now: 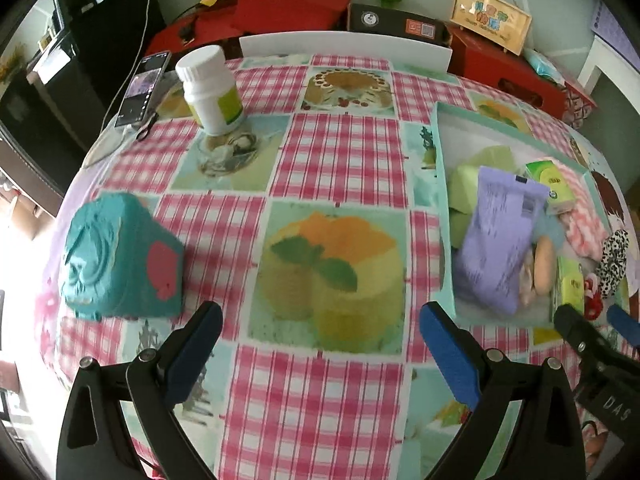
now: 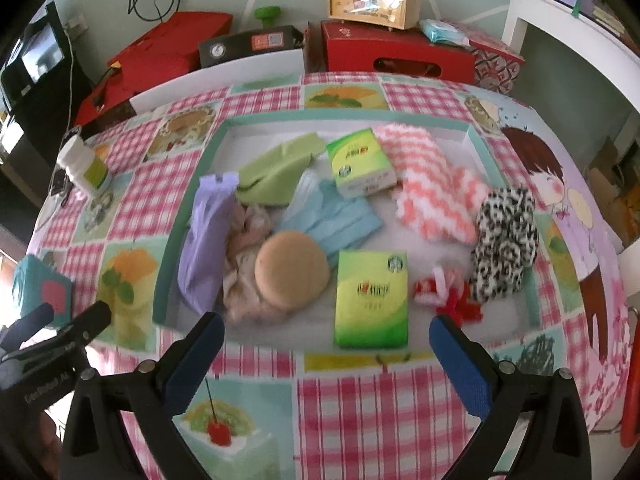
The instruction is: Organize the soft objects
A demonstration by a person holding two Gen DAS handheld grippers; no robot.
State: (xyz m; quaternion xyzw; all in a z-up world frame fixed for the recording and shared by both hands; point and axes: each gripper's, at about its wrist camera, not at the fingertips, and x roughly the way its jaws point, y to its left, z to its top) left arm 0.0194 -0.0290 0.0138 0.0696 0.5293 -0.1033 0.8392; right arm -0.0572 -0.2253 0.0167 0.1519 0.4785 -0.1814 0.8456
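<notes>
A shallow teal-rimmed tray (image 2: 188, 200) on the checked tablecloth holds several soft things: a purple pack (image 2: 204, 240), a green cloth (image 2: 276, 172), a light blue cloth (image 2: 340, 220), a tan round puff (image 2: 292, 270), two green tissue packs (image 2: 372, 300), a pink-and-white zigzag cloth (image 2: 432, 192), a leopard scrunchie (image 2: 504, 244) and a red-and-white piece (image 2: 444, 292). The tray (image 1: 440, 184) also shows in the left wrist view. My right gripper (image 2: 326, 340) is open, just before the tray's near edge. My left gripper (image 1: 320, 328) is open and empty over bare tablecloth. A teal block (image 1: 120, 256) lies left of it.
A white pill bottle (image 1: 212, 88) stands at the far left of the table, with a phone (image 1: 144, 88) and cable beside it. Red boxes (image 2: 392, 56), a black box (image 2: 248, 44) and a wooden case (image 2: 372, 0) line the wall behind the table.
</notes>
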